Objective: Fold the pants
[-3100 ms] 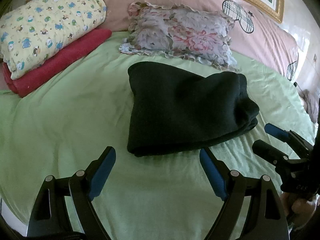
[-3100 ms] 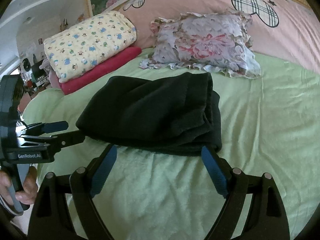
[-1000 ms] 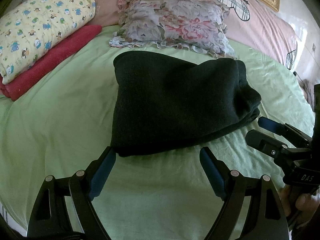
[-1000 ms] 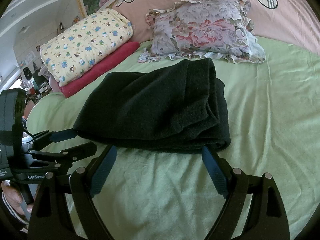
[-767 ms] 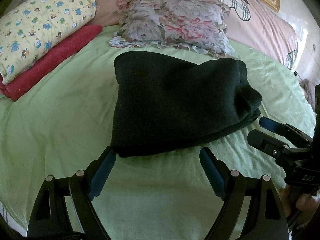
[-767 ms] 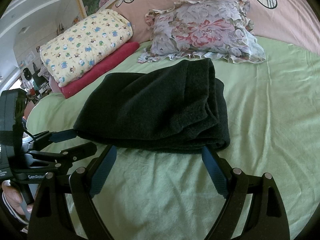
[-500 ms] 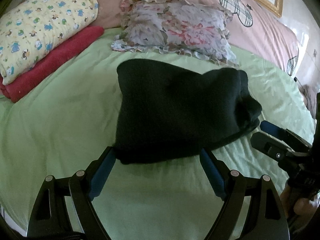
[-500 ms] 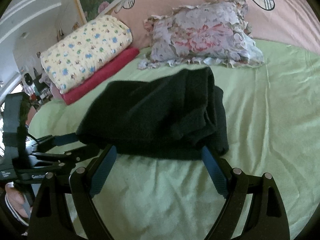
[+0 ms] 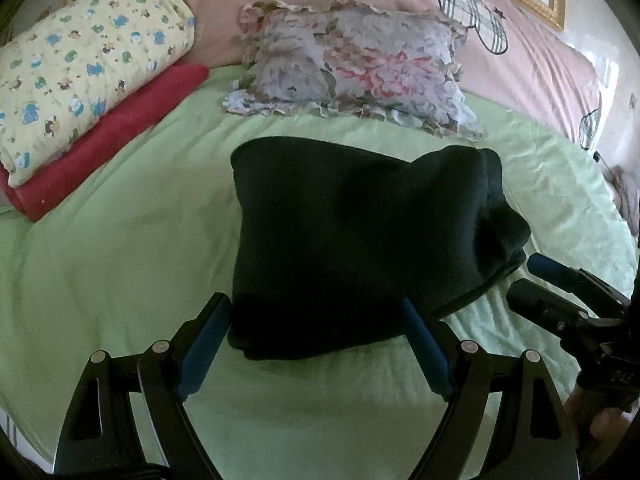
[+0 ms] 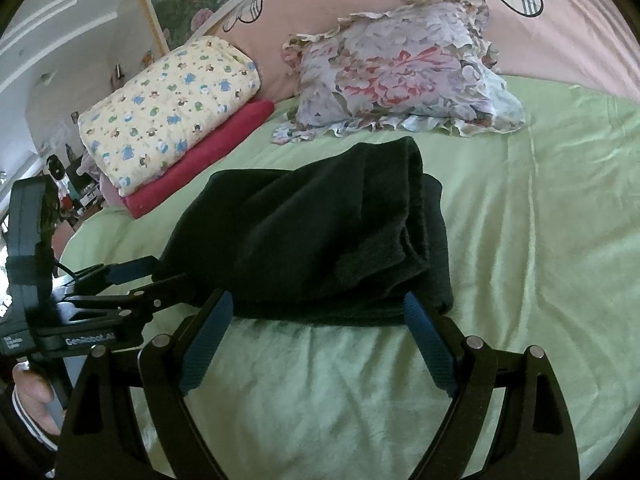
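Pants [image 9: 360, 248], black and folded into a thick bundle, lie on the green bed [image 9: 112, 264] below the floral pillow [image 9: 352, 68]. Left gripper [image 9: 316, 316] and right gripper [image 10: 316, 316] each have jaws spread wide, holding nothing, straddling the bundle's near edge.

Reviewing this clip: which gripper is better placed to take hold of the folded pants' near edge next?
Probably left: the left gripper is open with the black pants edge between its fingers; the right gripper is open beside the layered end.
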A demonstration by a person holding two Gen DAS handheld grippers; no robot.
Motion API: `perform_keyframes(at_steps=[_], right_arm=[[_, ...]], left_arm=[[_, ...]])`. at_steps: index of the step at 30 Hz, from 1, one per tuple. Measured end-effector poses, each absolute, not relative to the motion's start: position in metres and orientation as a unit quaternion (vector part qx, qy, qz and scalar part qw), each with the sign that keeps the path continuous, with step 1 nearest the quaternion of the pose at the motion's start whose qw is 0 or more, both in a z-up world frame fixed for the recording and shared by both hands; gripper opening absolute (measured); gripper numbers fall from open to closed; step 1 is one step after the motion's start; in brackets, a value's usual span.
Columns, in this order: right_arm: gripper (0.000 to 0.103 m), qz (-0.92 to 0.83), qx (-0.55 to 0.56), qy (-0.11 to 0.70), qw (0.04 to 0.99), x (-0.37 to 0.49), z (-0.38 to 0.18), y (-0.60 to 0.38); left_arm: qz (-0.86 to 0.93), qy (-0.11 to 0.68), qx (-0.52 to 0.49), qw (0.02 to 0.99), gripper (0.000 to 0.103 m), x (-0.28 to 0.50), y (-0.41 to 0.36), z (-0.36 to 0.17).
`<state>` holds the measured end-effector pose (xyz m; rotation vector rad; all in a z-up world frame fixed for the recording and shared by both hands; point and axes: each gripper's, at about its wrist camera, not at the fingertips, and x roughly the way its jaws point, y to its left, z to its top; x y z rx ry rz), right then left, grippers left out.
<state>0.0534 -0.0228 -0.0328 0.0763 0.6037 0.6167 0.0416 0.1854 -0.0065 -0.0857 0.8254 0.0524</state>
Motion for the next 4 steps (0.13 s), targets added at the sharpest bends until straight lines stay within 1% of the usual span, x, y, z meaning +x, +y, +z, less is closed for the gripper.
perform_keyframes(at_steps=[4], right_arm=[[0.088, 0.290, 0.042, 0.300, 0.908, 0.0559, -0.0324, -0.0243]], left_arm=[[0.028, 0.397, -0.033, 0.917, 0.086, 0.0418, 0.1798, -0.0031]])
